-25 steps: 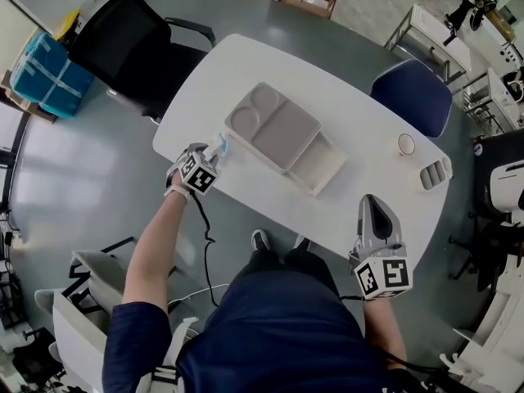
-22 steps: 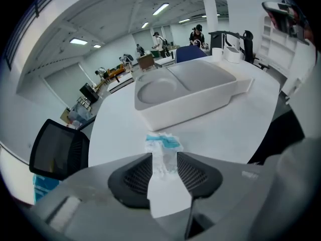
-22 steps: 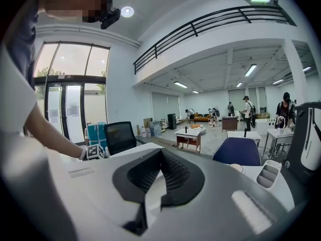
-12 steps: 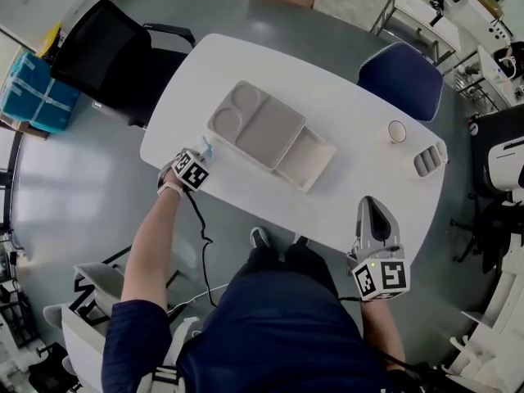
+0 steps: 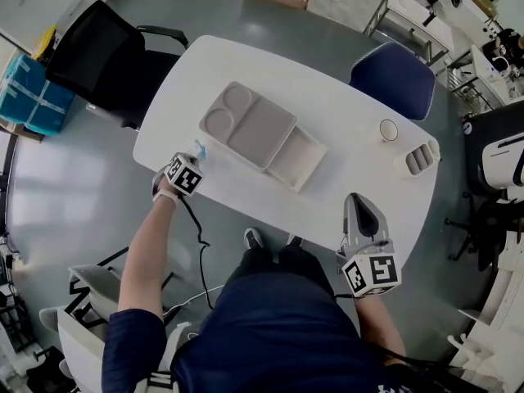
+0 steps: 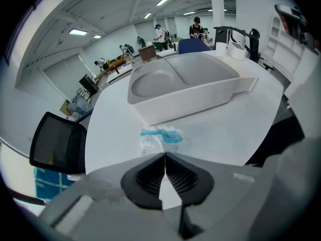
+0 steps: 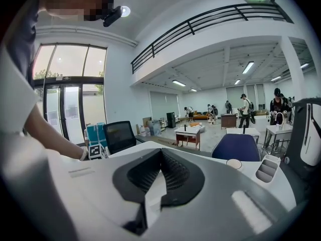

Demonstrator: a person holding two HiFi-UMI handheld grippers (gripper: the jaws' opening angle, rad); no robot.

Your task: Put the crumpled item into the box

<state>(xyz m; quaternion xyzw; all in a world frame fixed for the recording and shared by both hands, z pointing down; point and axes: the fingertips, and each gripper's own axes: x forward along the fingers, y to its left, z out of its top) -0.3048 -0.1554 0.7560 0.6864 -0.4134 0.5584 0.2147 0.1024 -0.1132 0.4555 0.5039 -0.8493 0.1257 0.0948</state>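
The crumpled item (image 6: 159, 138), a clear wrapper with blue print, lies on the white table (image 5: 344, 178) just in front of the grey compartment box (image 6: 185, 84). My left gripper (image 6: 164, 155) is shut, and its tips meet on the wrapper's near edge. In the head view the left gripper (image 5: 193, 155) sits at the table's left edge, with the wrapper (image 5: 198, 147) at its tips and the box (image 5: 250, 125) just beyond. My right gripper (image 5: 354, 201) hovers at the table's near edge, shut on nothing.
The box's open lid (image 5: 297, 159) lies on its right side. A paper cup (image 5: 388, 129) and a grey holder (image 5: 417, 159) stand at the table's right end. A blue chair (image 5: 393, 68) and a black chair (image 5: 90, 51) stand beside the table.
The head view has drifted, so the table sits further left and up. My left gripper stays at the wrapper by the table's edge. The right gripper has hardly moved.
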